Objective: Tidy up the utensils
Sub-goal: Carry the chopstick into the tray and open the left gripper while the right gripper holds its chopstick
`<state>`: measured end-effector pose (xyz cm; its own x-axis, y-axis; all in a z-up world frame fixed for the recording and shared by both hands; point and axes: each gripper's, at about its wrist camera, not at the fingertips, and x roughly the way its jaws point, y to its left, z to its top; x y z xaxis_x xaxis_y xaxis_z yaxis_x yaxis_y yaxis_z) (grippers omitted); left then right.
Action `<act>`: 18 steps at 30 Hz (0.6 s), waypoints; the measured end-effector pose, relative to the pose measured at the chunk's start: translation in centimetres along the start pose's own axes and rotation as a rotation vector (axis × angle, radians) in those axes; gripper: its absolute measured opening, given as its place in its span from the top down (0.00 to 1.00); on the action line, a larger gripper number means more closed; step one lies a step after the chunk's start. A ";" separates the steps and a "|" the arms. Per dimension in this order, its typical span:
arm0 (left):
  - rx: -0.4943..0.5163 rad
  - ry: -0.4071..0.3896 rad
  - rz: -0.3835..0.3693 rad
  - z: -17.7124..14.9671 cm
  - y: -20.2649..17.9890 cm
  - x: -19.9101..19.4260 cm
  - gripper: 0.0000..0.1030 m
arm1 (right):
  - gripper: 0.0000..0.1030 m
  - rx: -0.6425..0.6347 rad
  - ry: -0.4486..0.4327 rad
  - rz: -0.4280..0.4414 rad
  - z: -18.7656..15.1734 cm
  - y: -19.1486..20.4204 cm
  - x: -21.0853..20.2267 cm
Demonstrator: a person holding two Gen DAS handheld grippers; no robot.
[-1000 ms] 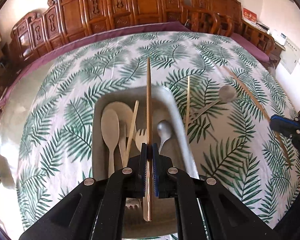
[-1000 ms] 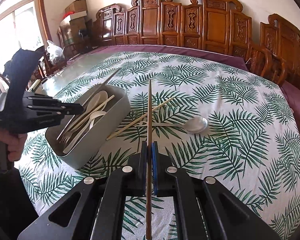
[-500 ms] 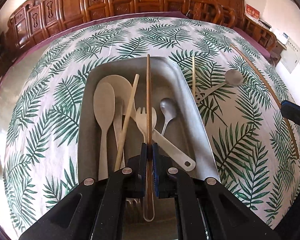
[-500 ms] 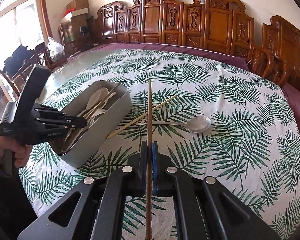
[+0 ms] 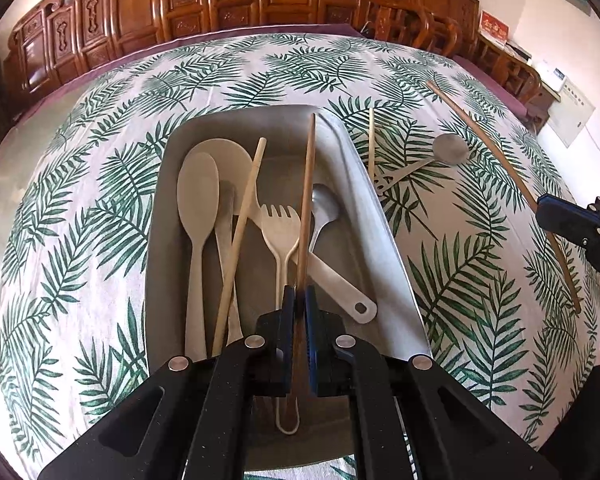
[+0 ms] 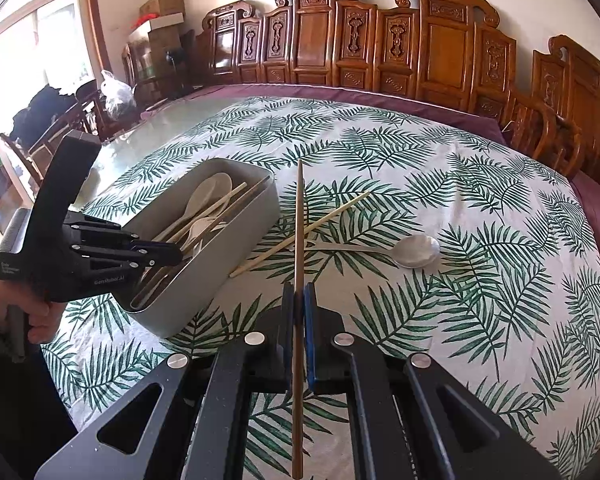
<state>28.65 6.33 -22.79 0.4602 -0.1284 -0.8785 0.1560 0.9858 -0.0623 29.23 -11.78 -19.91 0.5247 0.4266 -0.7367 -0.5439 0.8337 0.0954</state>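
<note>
Left hand-held gripper (image 5: 298, 304) with chopstick (image 5: 307, 184) now lower over tray (image 5: 380, 240).

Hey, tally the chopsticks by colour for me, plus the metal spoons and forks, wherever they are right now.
Dark chopsticks: 2, one in the left tongs, the other in the right tongs
Light chopsticks: 2, one in the tray, the other on the tablecloth
Metal spoons: 2, one in the tray, the other on the tablecloth
White fork: 1, in the tray
Total: 7

Only text we spot is white lettering on the left gripper (image 6: 171, 254) body, looks like "GenRobot.AI", rest's too blurry to read
</note>
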 end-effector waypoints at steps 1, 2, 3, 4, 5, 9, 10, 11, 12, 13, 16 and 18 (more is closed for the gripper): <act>-0.002 0.000 -0.002 0.0 0.0 0.0 0.96 | 0.94 0.000 0.000 0.000 0.0 0.0 0.1; -0.002 -0.001 0.000 0.1 0.0 -0.1 0.96 | 0.94 0.000 0.000 0.001 0.0 0.0 0.1; -0.003 -0.007 0.005 0.1 0.1 -0.4 0.96 | 0.94 0.001 0.000 0.004 0.0 0.1 0.0; -0.005 -0.015 0.007 0.1 0.1 -0.6 0.96 | 0.94 0.002 0.000 0.004 0.0 0.2 0.0; -0.012 -0.029 0.005 0.2 0.3 -1.0 0.96 | 0.94 0.002 -0.001 0.005 0.0 0.2 0.0; -0.043 -0.084 0.006 0.5 1.2 -2.7 0.84 | 0.94 0.003 -0.013 0.017 0.2 1.0 -0.4; -0.048 -0.102 0.014 0.6 1.4 -3.1 0.77 | 0.94 0.004 -0.017 0.020 0.3 1.2 -0.5; -0.057 -0.126 0.024 0.8 1.8 -3.6 0.75 | 0.94 0.006 -0.022 0.024 0.4 1.4 -0.6; -0.065 -0.142 0.030 0.9 2.1 -4.0 0.70 | 0.94 0.009 -0.028 0.031 0.6 1.7 -0.7; -0.076 -0.162 0.035 1.1 2.5 -4.3 0.67 | 0.94 0.011 -0.031 0.035 0.8 1.8 -0.8; -0.111 -0.209 0.051 1.5 3.7 -5.2 0.46 | 0.94 0.024 -0.043 0.046 1.5 2.4 -0.6; -0.129 -0.240 0.071 1.7 4.5 -5.8 0.36 | 0.94 0.029 -0.046 0.054 2.1 2.9 -0.4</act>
<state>28.21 11.28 -17.19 0.6621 -0.0653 -0.7466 0.0101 0.9969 -0.0782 28.85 -8.78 -17.94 0.5250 0.4861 -0.6986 -0.5536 0.8185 0.1536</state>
